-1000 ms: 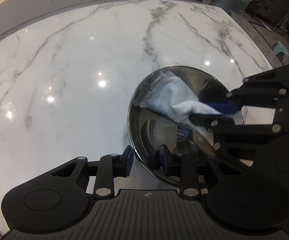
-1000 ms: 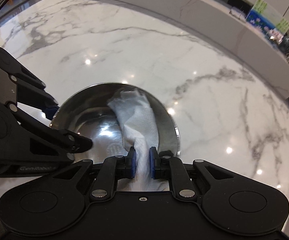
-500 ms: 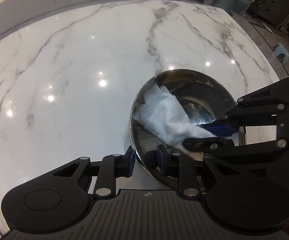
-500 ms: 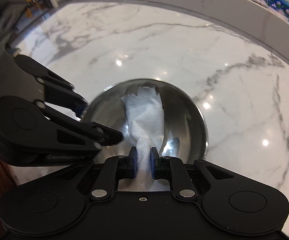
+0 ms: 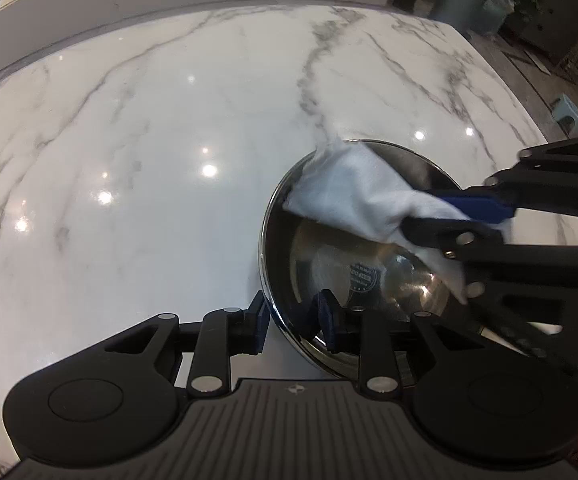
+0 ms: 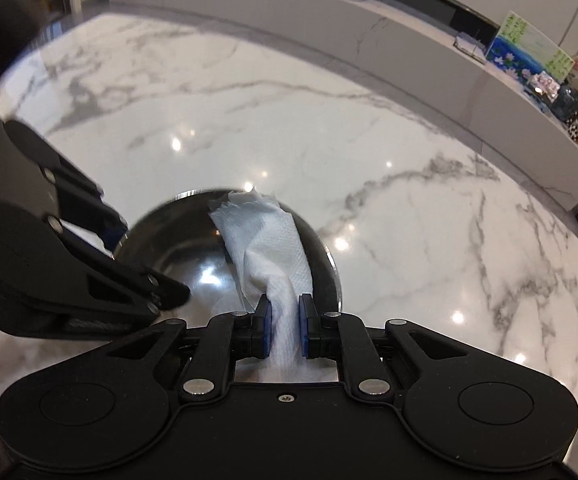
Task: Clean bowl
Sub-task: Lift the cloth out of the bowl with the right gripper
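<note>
Right gripper (image 6: 285, 330) first: I have its blue pads clenched on a bunched white paper towel (image 6: 267, 240), which fans out from the pinch toward 12 o'clock and lies up the inner wall of the stainless steel bowl (image 6: 181, 248), its ragged end poking just past the far rim. From my left wrist camera the same towel (image 5: 361, 196) drapes over the bowl's (image 5: 369, 280) rim at about 11 o'clock, with the right gripper (image 5: 461, 220) reaching in from 3 o'clock. A round dark stamp (image 5: 363, 276) shows on the bowl's mirrored bottom.

Left gripper (image 5: 291, 320) is grasping the bowl itself: one blue pad sits outside the near rim, the other inside, the rim pinched between them at 6 o'clock in that view. In the right wrist view the left gripper (image 6: 117, 248) comes in from 9 o'clock on the bowl's edge.

Bowl rests on a glossy white marble tabletop (image 5: 149, 140) with grey veins and ceiling-light glints. Beyond the table at 1 o'clock in the right view, a long pale counter (image 6: 409, 40) carries a blue-and-green picture (image 6: 525, 46) and small clutter
</note>
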